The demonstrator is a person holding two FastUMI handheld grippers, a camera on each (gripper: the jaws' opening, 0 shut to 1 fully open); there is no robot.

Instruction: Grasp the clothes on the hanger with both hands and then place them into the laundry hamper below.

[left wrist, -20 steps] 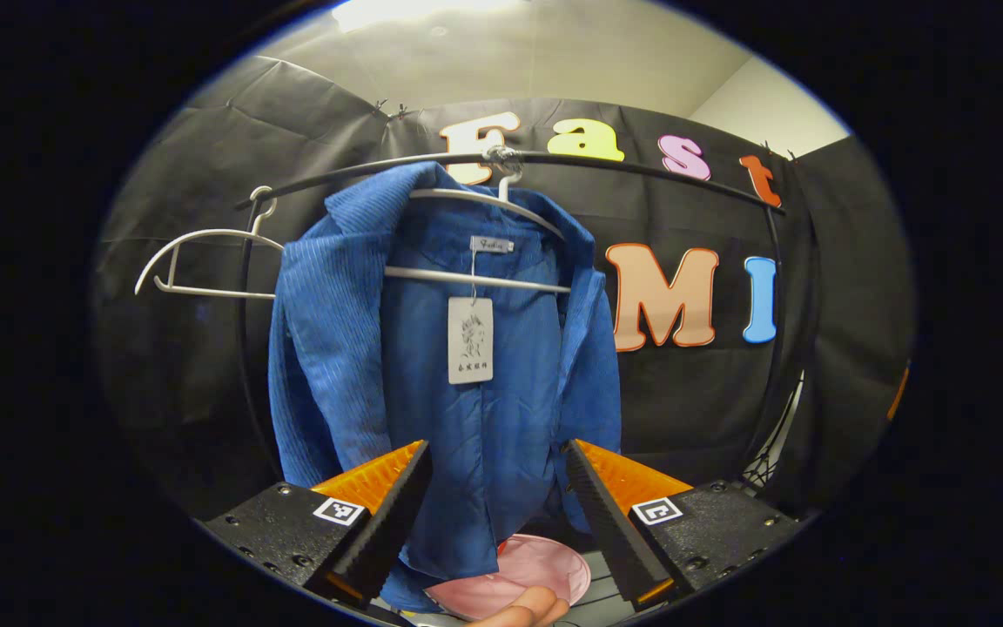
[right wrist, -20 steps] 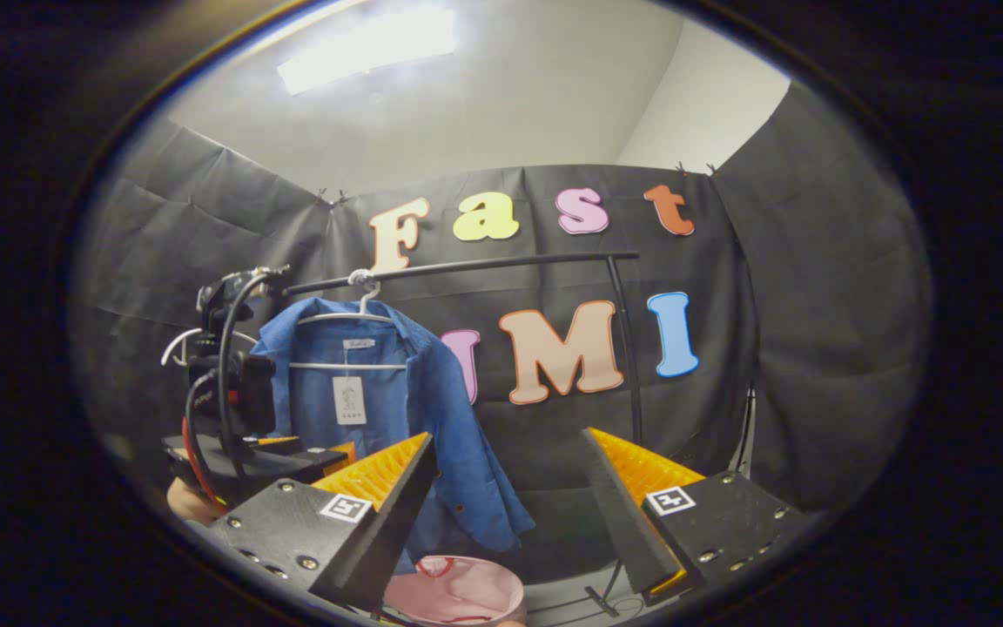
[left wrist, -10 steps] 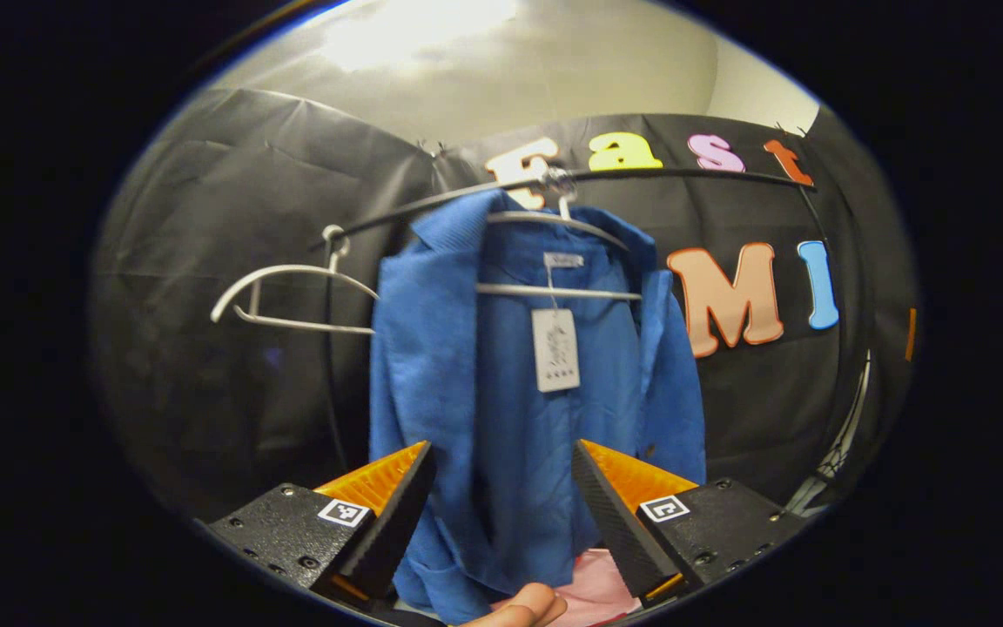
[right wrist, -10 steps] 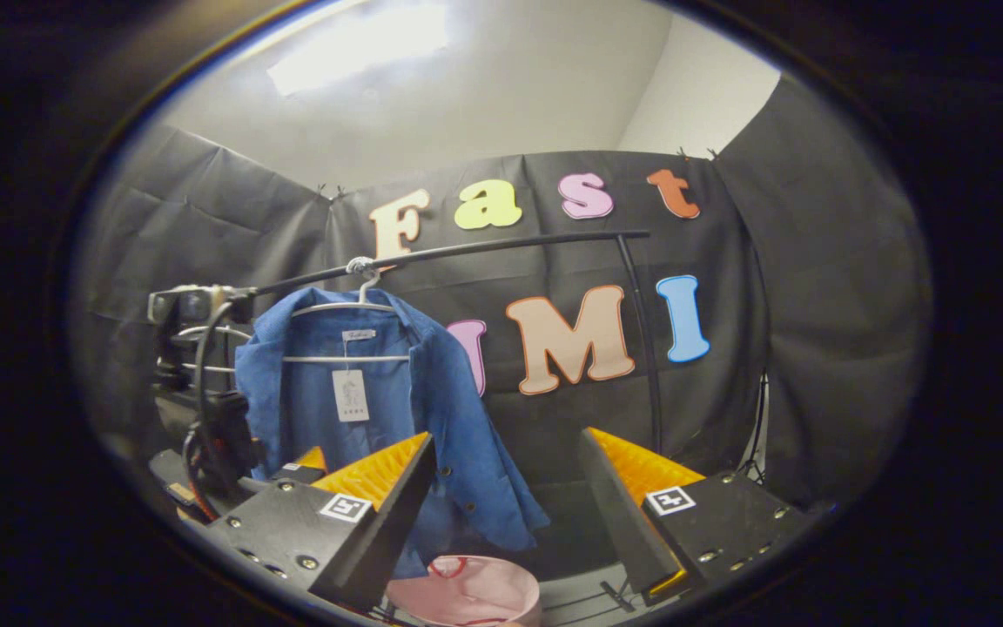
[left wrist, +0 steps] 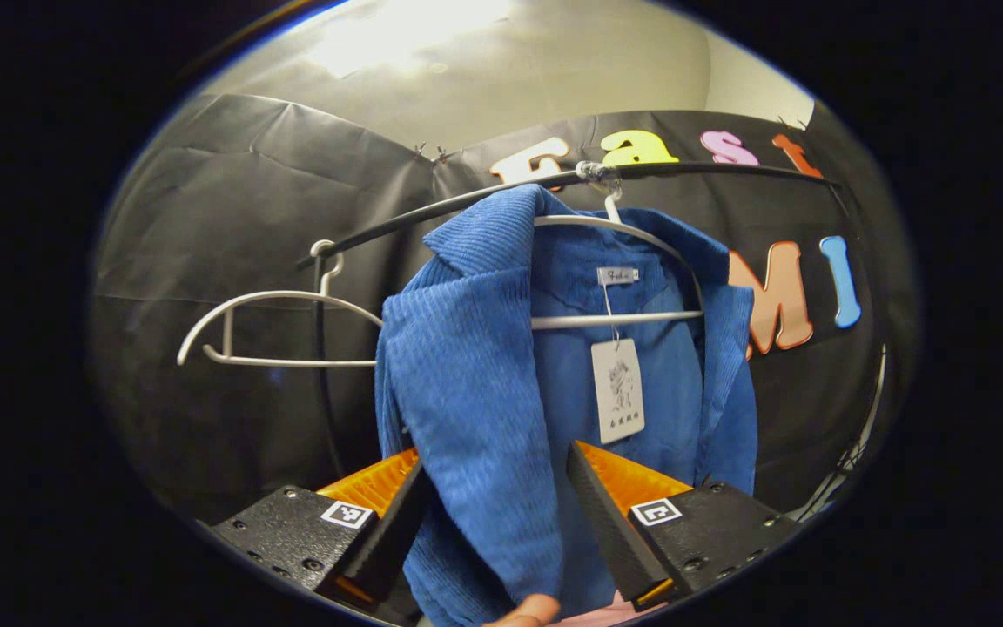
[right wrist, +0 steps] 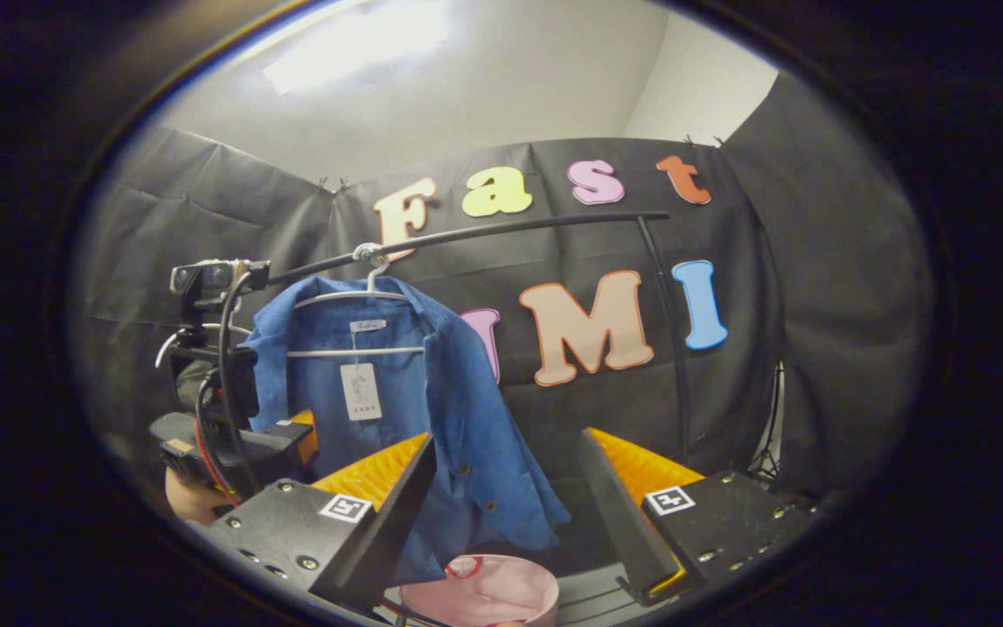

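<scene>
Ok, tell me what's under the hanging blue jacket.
In the right gripper view a pink hamper sits below the blue jacket, its rim showing. Its lower body and most of its inside are cut off from sight.

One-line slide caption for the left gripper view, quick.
Left gripper open around the front panel of the blue corduroy jacket hanging on a white hanger.

Blue jacket: hem cut off below. Paper tag: print too small. Pink hamper: lower part cropped.
</scene>
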